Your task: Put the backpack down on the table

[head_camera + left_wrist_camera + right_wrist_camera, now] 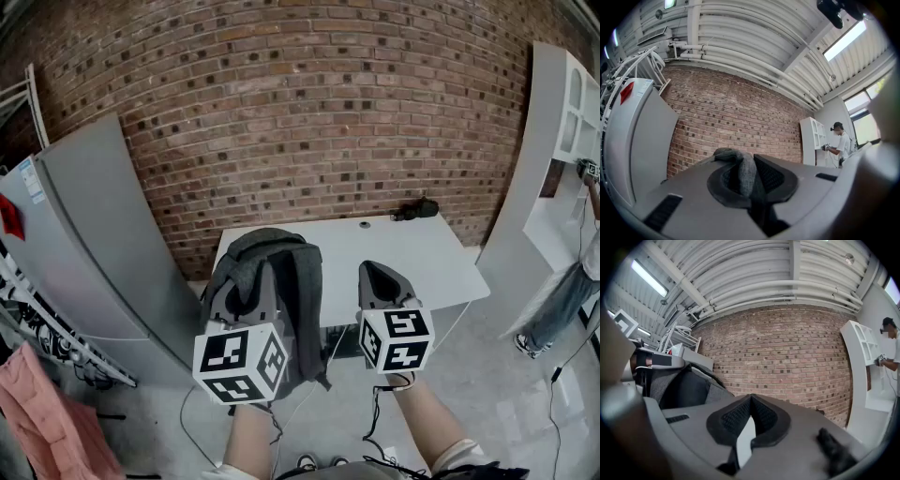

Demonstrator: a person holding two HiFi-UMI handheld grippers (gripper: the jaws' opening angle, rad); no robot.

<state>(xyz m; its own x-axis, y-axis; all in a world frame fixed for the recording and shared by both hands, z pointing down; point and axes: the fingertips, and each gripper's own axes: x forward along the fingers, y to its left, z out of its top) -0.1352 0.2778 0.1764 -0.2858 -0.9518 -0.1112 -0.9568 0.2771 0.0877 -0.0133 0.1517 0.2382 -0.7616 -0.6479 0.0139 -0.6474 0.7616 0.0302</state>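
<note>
Left gripper (251, 281) clamped on the backpack's (305, 291) grey top handle (744, 168). Right gripper (380, 277) jaws together, empty. Backpack hangs at the near edge of the table (412, 248), not yet on it. Carry step, I judge. Next: move forward over the tabletop, lower, release.

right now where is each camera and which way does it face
Head view: on the person's head, looking down at table, backpack, brick wall; both forearms and grippers show.
Left gripper view: on the left gripper, facing the wall; its fingers pinch the backpack.
Right gripper view: on the right gripper, facing the wall; fingers shut, empty.
Both gripper views share the bystander by the white shelf.
</note>
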